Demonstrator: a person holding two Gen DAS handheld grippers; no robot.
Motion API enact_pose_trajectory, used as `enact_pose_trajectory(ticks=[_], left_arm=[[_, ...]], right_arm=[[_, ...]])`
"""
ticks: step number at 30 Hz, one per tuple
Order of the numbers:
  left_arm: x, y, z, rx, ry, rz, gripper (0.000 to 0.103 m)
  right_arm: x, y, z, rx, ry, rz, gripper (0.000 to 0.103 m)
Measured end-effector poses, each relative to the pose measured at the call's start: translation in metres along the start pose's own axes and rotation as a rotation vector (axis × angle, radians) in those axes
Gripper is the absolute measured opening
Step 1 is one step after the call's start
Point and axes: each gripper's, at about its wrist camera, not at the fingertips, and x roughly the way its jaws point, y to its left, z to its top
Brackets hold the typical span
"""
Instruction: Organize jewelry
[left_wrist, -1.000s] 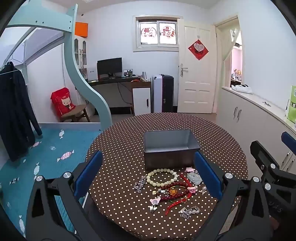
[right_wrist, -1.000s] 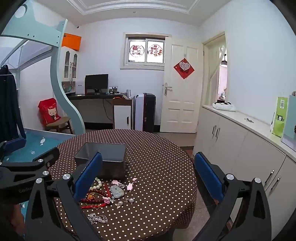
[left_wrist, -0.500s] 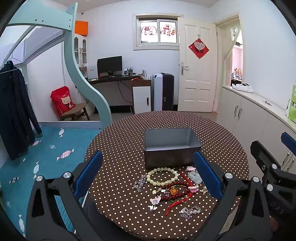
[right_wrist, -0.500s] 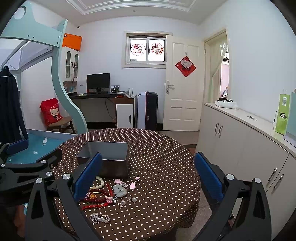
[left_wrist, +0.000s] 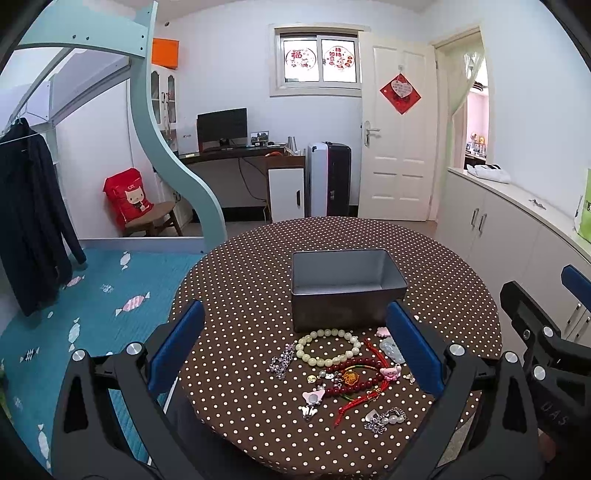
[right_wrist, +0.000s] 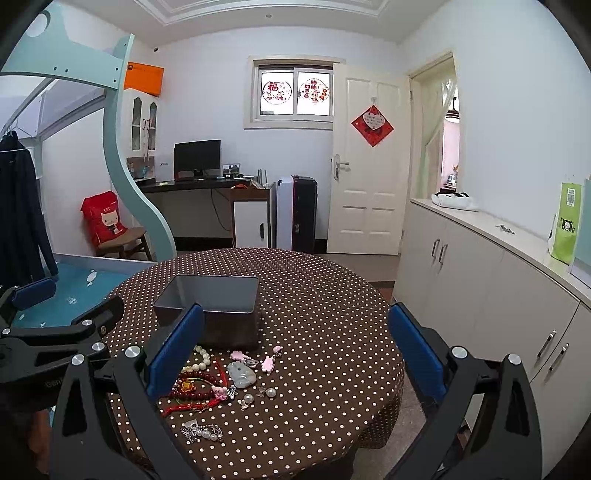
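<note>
Both grippers, left (left_wrist: 295, 350) and right (right_wrist: 293, 354), spread wide, holding nothing, rising slightly since a second ago. Jewelry (left_wrist: 341, 373) untouched on table (left_wrist: 240, 280), in front of empty tin (left_wrist: 345, 290). I start nothing yet.

White walls, window (left_wrist: 319, 61) w/ red decals, white door (left_wrist: 400, 133), desk (left_wrist: 236, 153) w/ monitor (left_wrist: 221, 127), teal bunk frame (left_wrist: 173, 147), blue rug (left_wrist: 92, 306), cabinets (right_wrist: 491, 273) at rt.
</note>
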Motion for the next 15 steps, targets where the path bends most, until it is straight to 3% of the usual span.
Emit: enact_pose_trajectory(ticks=[15], left_arm=[[0.0004, 0.0004, -0.0022, -0.001, 0.007, 0.002, 0.098]], right_arm=[[-0.0003, 0.0027, 0.0008, -0.005, 0.004, -0.006, 0.096]])
